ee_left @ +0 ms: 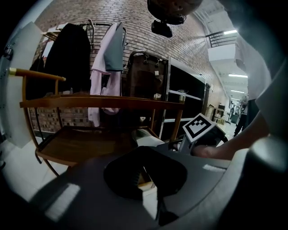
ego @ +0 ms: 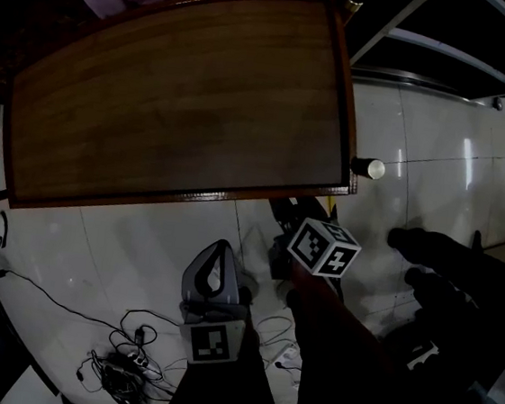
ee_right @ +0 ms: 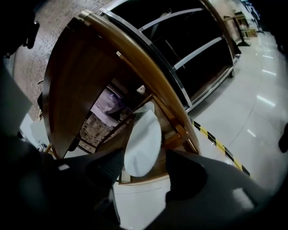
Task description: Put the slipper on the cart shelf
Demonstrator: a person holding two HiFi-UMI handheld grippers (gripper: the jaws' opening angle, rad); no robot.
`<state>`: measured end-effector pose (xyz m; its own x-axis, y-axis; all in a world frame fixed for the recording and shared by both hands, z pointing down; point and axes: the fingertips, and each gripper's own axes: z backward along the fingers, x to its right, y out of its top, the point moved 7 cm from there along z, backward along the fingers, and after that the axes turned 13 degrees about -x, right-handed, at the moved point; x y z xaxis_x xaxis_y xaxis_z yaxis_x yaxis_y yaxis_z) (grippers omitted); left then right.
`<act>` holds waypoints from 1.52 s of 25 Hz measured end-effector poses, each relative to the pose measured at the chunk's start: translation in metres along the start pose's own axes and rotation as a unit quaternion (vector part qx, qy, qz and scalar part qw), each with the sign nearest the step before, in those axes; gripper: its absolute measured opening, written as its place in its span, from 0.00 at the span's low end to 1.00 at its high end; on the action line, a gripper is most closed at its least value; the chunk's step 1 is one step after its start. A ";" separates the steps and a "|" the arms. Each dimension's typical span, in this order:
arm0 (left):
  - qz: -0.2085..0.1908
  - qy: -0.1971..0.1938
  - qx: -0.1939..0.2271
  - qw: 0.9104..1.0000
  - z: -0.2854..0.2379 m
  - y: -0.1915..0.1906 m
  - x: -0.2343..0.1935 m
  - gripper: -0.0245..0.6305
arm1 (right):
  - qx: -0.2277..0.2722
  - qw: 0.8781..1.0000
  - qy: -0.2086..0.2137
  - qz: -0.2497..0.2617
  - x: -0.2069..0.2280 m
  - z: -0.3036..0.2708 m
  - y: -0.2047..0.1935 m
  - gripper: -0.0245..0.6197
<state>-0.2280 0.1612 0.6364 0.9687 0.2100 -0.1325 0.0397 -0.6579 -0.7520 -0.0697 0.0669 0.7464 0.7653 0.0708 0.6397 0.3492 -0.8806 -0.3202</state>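
Note:
A white slipper [ee_right: 143, 134] lies on the wooden lower shelf [ee_right: 148, 179] of the cart, its near end between the jaws of my right gripper [ee_right: 145, 158]. Those jaws stand wide open and do not press on it. In the left gripper view the slipper [ee_left: 145, 134] shows pale on the lower shelf [ee_left: 76, 146], with the right gripper's marker cube [ee_left: 202, 128] just to its right. My left gripper [ego: 220, 245] hangs over the floor in front of the cart, jaws shut, with nothing held. The cart's top [ego: 183, 98] hides the slipper in the head view.
Clothes [ee_left: 108, 67] hang on a rack behind the cart against a brick wall. A black shelving unit [ee_right: 198, 49] stands beside the cart. Cables and a power strip [ego: 120, 367] lie on the white tiled floor. Yellow-black tape [ee_right: 216, 141] marks the floor.

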 end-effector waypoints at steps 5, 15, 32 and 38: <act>-0.001 -0.003 -0.005 1.000 -0.001 -0.002 0.000 0.06 | 0.001 1.000 -0.003 0.000 0.000 -0.006 0.002 0.44; -0.011 -0.001 -0.013 1.000 0.005 -0.005 -0.006 0.06 | 0.003 1.000 -0.023 0.000 0.003 -0.008 0.003 0.23; -0.020 -0.003 -0.006 1.000 0.026 -0.006 -0.008 0.06 | 0.039 0.993 -0.030 0.104 -0.025 0.038 -0.017 0.09; -0.022 -0.022 -0.003 1.000 0.031 -0.008 0.005 0.06 | 0.031 0.991 -0.032 0.127 -0.028 0.076 -0.045 0.09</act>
<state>-0.2309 0.1895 0.6215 0.9542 0.2703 -0.1280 0.0834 -0.6517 -0.7539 -0.0655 0.1401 0.6900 0.8653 -0.1181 0.4871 0.1710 -0.8440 -0.5084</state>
